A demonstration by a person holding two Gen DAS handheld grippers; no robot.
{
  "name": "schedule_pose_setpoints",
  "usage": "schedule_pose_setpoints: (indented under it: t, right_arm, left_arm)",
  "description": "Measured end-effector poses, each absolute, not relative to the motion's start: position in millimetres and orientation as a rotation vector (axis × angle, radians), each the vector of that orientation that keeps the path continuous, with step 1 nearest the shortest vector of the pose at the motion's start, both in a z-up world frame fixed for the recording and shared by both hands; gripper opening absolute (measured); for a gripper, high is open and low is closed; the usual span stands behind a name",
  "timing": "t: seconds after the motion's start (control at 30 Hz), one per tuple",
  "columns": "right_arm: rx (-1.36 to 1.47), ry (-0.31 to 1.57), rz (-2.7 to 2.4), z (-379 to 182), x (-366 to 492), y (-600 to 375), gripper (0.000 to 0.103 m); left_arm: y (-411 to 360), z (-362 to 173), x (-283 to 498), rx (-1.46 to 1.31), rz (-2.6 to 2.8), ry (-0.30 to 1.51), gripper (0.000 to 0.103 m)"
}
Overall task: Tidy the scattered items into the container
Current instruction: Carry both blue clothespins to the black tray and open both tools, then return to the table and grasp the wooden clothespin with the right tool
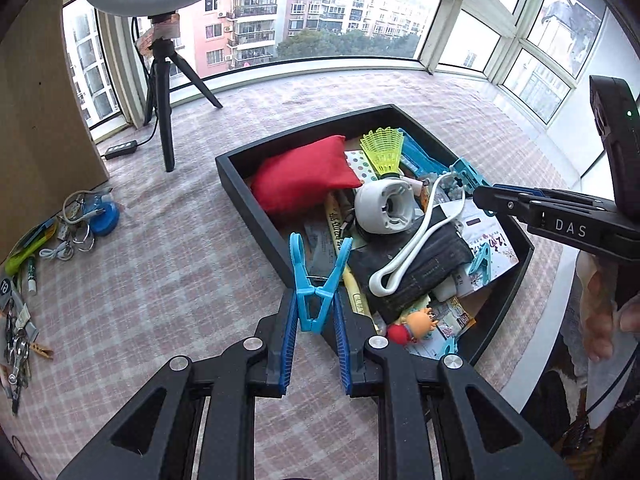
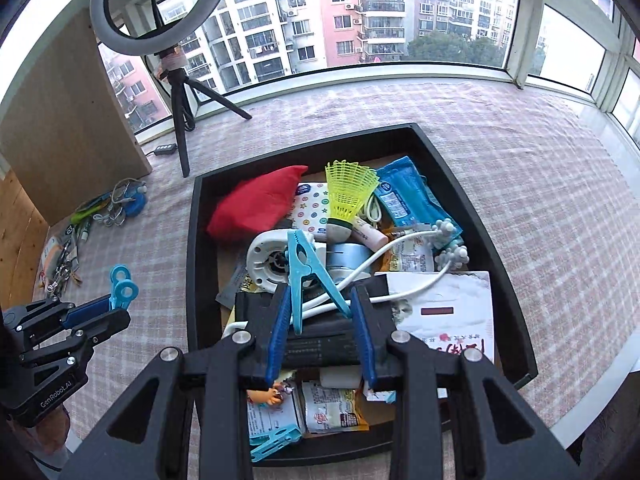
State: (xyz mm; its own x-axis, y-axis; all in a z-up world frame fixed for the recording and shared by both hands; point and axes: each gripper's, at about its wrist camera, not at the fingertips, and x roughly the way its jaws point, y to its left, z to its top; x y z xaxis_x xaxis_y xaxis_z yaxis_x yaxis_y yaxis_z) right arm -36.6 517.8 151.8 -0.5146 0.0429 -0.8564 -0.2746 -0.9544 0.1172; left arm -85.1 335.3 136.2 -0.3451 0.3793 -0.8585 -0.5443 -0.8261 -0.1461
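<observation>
- Right wrist view: your right gripper (image 2: 320, 316) pinches a light-blue plastic clothes peg (image 2: 306, 268) over the full black rectangular tray (image 2: 200, 264); release low.
- Your left gripper (image 1: 316, 320) clamps a second blue peg (image 1: 318, 280) at the tray's edge; carry it further inward.

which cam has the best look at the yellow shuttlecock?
Right wrist view: the yellow shuttlecock sits near centre in the black tray, skirt and cork both clear. Left wrist view shows it smaller and farther off, cork end partly hidden.
</observation>
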Motion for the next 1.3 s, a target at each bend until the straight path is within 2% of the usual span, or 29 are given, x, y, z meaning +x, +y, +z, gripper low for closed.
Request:
schedule_pose_setpoints:
  t: [0.23,0.27,0.3,0.33,0.37,0.53,0.83,0.9,1.13,1.3]
  right_arm:
    - [-1.402,0.41,2.459,146.5,-12.5,554.7,0.031]
    - [-1.395,0.419,2.456,146.0,-11.1,557.5,0.037]
    - [-1.404,0.425,2.442,144.5,-10.9,559.6,0.052]
    - [-1.406,0.431,2.423,143.4,-10.3,561.4,0.058]
    - [-1.394,0.439,2.41,143.1,-9.2,563.0,0.062]
    - [-1.375,0.449,2.423,144.3,-8.2,561.9,0.062]
    - [-1.404,0.42,2.475,145.6,-24.4,541.5,0.062]
    - [-1.418,0.409,2.495,145.3,-31.5,534.4,0.062]
    - [-1.489,0.375,2.586,139.9,-61.3,499.8,0.062]
    - [-1.565,0.319,2.66,138.7,-86.8,460.2,0.062]
  left_arm:
    - [386.0,139.2,-58.6,-1.289,2.072,0.308,0.018]
    - [391.1,139.7,-55.1,-1.275,2.065,0.32,0.025]
    - [395.2,139.3,-52.2,-1.271,2.066,0.343,0.053]
    - [397.7,138.3,-50.3,-1.269,2.068,0.356,0.067]
    - [397.6,138.4,-48.7,-1.257,2.079,0.357,0.075]
    - [389.6,137.9,-46.7,-1.246,2.11,0.39,0.072]
    - [362.6,137.3,-57.0,-1.288,2.186,0.335,0.07]
    - [351.4,137.4,-60.3,-1.307,2.209,0.303,0.067]
    - [288.3,134.4,-72.1,-1.402,2.369,0.177,0.061]
    - [219.8,130.6,-75.9,-1.493,2.488,0.062,0.06]
